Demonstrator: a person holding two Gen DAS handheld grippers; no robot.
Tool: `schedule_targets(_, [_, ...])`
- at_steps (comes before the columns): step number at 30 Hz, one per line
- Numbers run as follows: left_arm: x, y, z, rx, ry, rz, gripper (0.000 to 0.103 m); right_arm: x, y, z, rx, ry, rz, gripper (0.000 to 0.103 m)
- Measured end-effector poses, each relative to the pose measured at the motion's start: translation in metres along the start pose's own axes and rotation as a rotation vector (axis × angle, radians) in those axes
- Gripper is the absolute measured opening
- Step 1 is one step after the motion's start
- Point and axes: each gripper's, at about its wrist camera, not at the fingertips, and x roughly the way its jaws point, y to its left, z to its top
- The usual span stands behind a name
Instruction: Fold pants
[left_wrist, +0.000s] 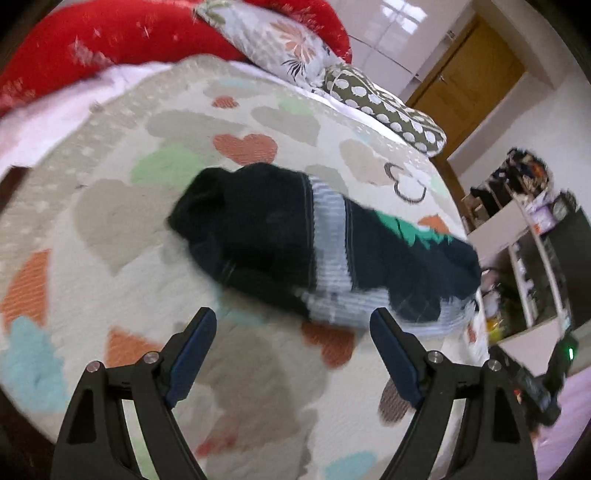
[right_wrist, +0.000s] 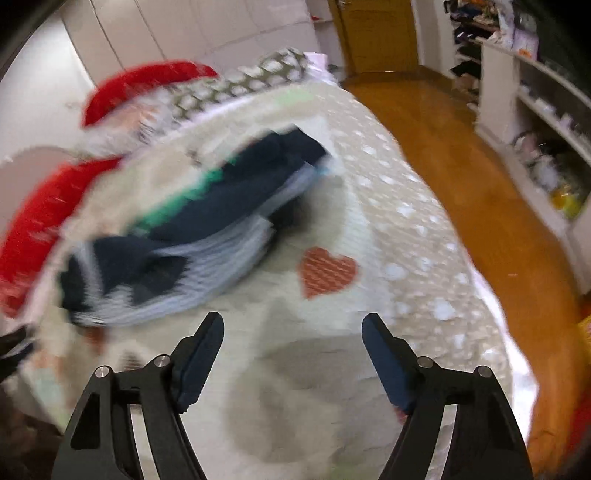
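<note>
Your left claw (left_wrist: 293, 326) and right claw (right_wrist: 293, 332) both stand wide apart and hold nothing, tilted down at the bed (left_wrist: 122, 218). That fits a reach you have not yet finished: jaws spread so cloth can slip between them. Pants (left_wrist: 295, 240) lie bunched on the cover, just ahead of the left claw, their striped edge near its right finger. From the right claw, pants (right_wrist: 192, 229) sit ahead and off to the left, apart from both fingers.
</note>
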Motion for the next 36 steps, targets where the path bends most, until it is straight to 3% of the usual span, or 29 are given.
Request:
schedule_targets(3, [0.036, 0.009, 0.023, -0.071, 0.100, -0.012, 0.085, 0.000, 0.012, 0.013, 0.046, 0.016, 0.171, 0.081])
schedule_targets(6, [0.056, 0.014, 0.036, -0.079, 0.118, 0.033, 0.085, 0.025, 0.020, 0.024, 0.158, 0.100, 0.365, 0.081])
schedule_targets(7, [0.063, 0.015, 0.040, -0.077, 0.128, 0.049, 0.079, 0.037, 0.024, 0.026, 0.197, 0.130, 0.418, 0.081])
schedule_targets(8, [0.069, 0.016, 0.044, -0.074, 0.140, 0.055, 0.056, 0.051, 0.028, 0.029, 0.234, 0.161, 0.465, 0.081])
schedule_targets(9, [0.075, 0.015, 0.048, -0.066, 0.160, 0.083, 0.040, 0.060, 0.033, 0.032, 0.253, 0.177, 0.477, 0.079])
schedule_targets(10, [0.080, 0.015, 0.051, -0.054, 0.182, 0.116, 0.026, 0.072, 0.038, 0.035, 0.262, 0.186, 0.466, 0.075])
schedule_targets(13, [0.077, 0.012, 0.058, -0.025, 0.162, 0.088, 0.025, 0.096, 0.049, 0.042, 0.261, 0.214, 0.402, 0.070])
schedule_targets(16, [0.061, 0.012, 0.054, -0.014, 0.134, 0.043, 0.024, 0.106, 0.058, 0.052, 0.222, 0.195, 0.314, 0.048])
schedule_targets(18, [0.051, 0.012, 0.053, -0.019, 0.124, 0.026, 0.024, 0.104, 0.061, 0.058, 0.185, 0.175, 0.272, 0.020])
schedule_targets(21, [0.041, 0.015, 0.052, -0.020, 0.100, 0.017, 0.024, 0.094, 0.064, 0.065, 0.137, 0.147, 0.260, 0.011])
schedule_targets(24, [0.038, 0.021, 0.055, -0.066, 0.109, -0.023, 0.023, 0.082, 0.072, 0.070, 0.080, 0.131, 0.237, 0.010])
schedule_targets(28, [0.036, 0.022, 0.074, -0.118, 0.090, -0.056, 0.023, 0.068, 0.082, 0.085, 0.055, 0.110, 0.270, 0.010])
schedule_targets(31, [0.043, 0.025, 0.108, -0.187, 0.053, -0.010, 0.020, 0.070, 0.096, 0.118, 0.050, 0.083, 0.279, 0.010])
schedule_targets(34, [0.061, 0.033, 0.149, -0.246, -0.002, 0.094, 0.017, 0.092, 0.118, 0.167, 0.062, 0.048, 0.283, 0.013])
schedule_targets(35, [0.066, 0.037, 0.158, -0.254, -0.014, 0.109, 0.017, 0.104, 0.123, 0.182, 0.058, 0.035, 0.267, 0.023])
schedule_targets(36, [0.069, 0.045, 0.166, -0.267, -0.005, 0.111, 0.017, 0.117, 0.128, 0.199, 0.049, 0.010, 0.185, 0.042])
